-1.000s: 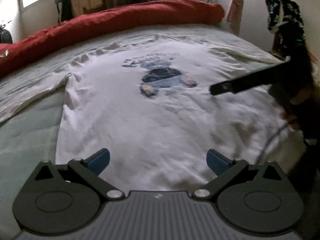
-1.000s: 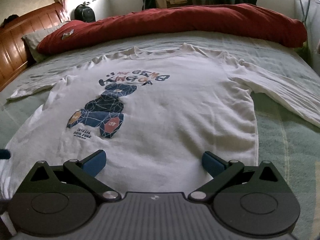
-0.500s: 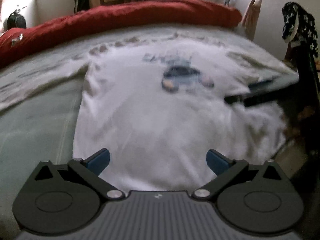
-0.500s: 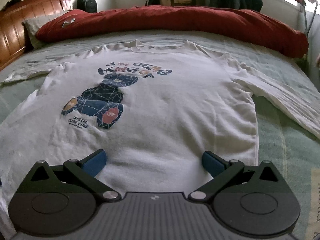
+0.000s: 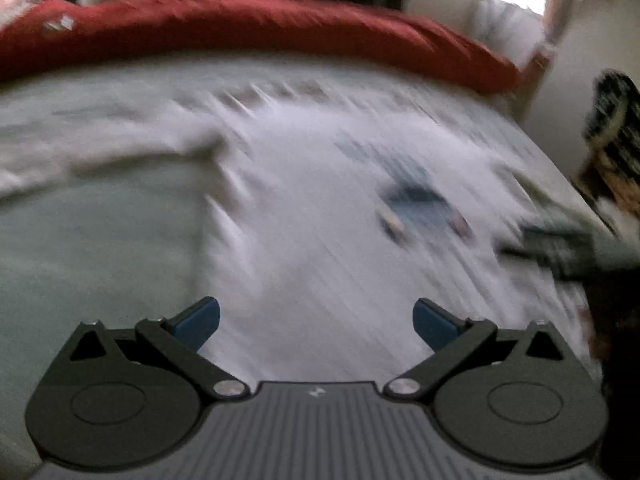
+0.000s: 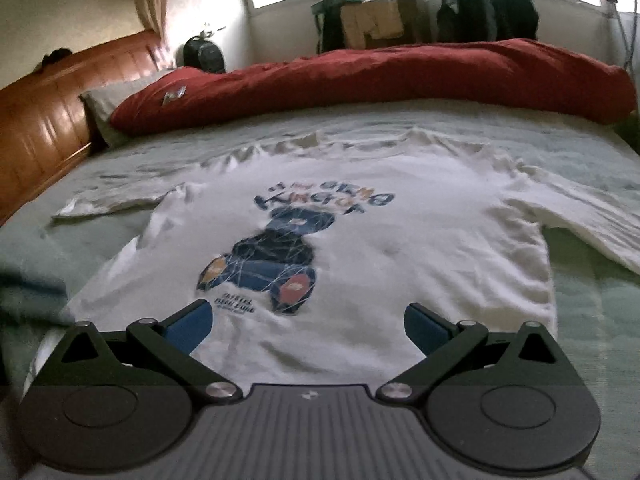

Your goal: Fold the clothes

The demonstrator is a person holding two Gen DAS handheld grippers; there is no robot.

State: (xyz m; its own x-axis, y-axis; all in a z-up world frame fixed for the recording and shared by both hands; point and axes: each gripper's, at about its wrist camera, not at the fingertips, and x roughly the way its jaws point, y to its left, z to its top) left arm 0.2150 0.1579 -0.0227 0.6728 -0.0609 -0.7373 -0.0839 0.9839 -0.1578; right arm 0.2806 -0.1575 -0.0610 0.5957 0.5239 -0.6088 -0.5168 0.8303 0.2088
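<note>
While blur smears the left view, white sweatshirt [image 6: 384, 248] flat on bed [image 6: 600, 320] — both hand-held grippers [image 5: 316, 322] [image 6: 308, 326] wide apart, empty

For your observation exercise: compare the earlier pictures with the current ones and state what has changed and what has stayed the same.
The left gripper has swung left: its view is now smeared, with the bear print shifted rightward. The right gripper has drifted left, so the print now sits between its fingers. Nothing was grasped or released; both grippers stay open. The white sweatshirt still lies flat and unfolded on the bed, with the red duvet behind it.
</note>
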